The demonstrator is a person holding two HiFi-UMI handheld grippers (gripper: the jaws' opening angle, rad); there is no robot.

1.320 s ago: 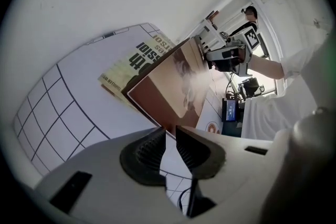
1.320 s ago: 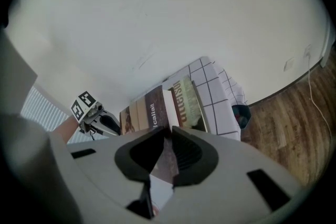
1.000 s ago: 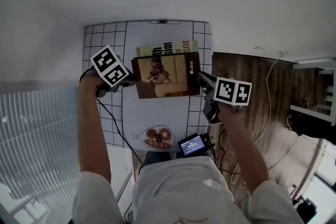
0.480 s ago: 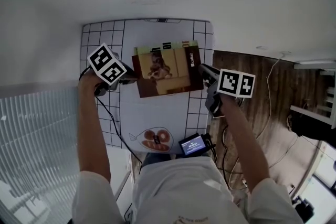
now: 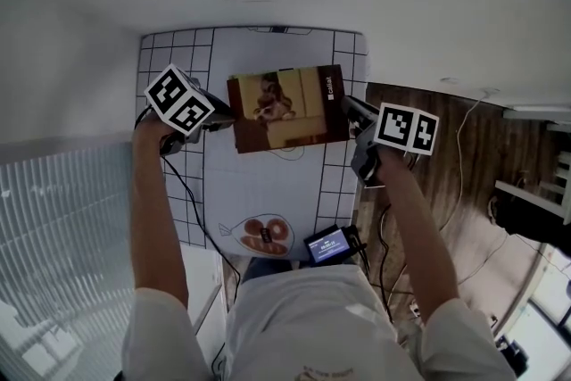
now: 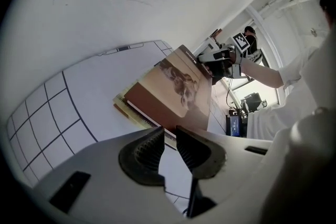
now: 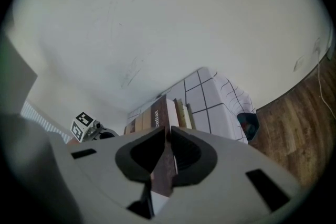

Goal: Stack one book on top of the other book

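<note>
Brown book (image 5: 285, 107), tilted over second book (image 6: 125, 106) near tabletop's (image 5: 268, 183) far edge, clamped at opposite edges in narrow-set jaws of left gripper (image 6: 169, 131) and right gripper (image 7: 168, 131).

White tee (image 5: 303, 317); grey tongs (image 6: 169, 136), b/w cubes (image 5: 181, 100).

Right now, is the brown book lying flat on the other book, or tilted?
Tilted. In the left gripper view the brown book slopes up toward the right gripper, which clamps its raised edge.

Head camera overhead; gripper cameras close, opposite, sharing the book (image 5: 287, 109)
</note>
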